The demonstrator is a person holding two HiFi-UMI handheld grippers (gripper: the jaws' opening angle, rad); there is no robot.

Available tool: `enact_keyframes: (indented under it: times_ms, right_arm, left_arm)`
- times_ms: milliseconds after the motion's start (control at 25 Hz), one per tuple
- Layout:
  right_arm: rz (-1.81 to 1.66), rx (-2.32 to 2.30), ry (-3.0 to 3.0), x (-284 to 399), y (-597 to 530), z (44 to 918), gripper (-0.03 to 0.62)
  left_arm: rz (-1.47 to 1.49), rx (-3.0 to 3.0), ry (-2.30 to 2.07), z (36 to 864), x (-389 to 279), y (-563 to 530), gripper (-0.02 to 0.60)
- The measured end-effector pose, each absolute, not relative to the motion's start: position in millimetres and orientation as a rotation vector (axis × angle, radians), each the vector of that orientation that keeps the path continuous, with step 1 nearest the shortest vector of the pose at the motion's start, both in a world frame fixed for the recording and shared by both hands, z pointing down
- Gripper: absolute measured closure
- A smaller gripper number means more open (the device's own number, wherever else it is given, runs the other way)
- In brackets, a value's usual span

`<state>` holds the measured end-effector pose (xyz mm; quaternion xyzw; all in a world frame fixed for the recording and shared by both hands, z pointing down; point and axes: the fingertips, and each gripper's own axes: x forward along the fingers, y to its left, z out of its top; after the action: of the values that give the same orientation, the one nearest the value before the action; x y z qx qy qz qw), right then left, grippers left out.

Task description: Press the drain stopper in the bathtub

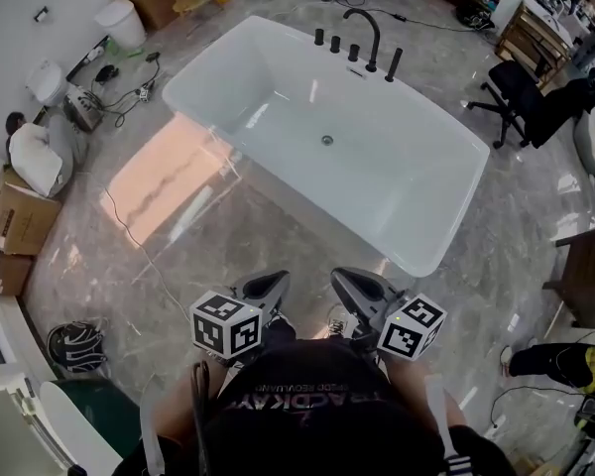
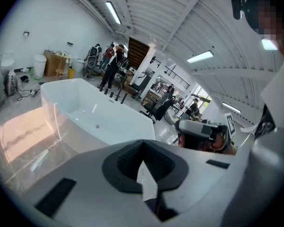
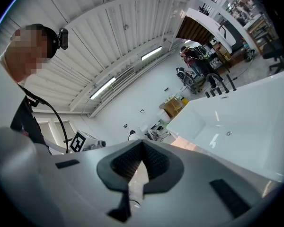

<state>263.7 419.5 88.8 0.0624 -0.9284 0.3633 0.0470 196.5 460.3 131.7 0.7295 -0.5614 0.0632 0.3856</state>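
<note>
A white freestanding bathtub [image 1: 416,181] stands on the marble floor ahead of me. Its small round metal drain stopper [image 1: 327,140] sits at the middle of the tub's bottom. Both grippers are held close to my body, well short of the tub's near rim. The left gripper [image 1: 271,284] and the right gripper [image 1: 349,281] point toward the tub with jaws together and nothing held. In the left gripper view, the tub [image 2: 80,100] and drain stopper [image 2: 97,126] lie beyond the left gripper [image 2: 142,161]. The right gripper [image 3: 142,161] sees the stopper [image 3: 228,133] far off.
Black faucet fittings [image 1: 362,38] line the tub's far rim. A black office chair [image 1: 521,97] stands at the right, with a wooden piece [image 1: 585,271] nearer. Cardboard boxes [image 1: 15,221], a white bin [image 1: 122,23] and cables [image 1: 129,92] clutter the left.
</note>
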Motion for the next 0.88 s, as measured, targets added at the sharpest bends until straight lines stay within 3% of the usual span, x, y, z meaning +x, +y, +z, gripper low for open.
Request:
enact_keyframes:
  times_ms: [880]
  right_arm:
    - [1.108, 0.274, -2.847, 143, 428, 96, 0.582]
  left_arm:
    - [0.144, 1.896, -1.402, 141, 75, 467, 0.578]
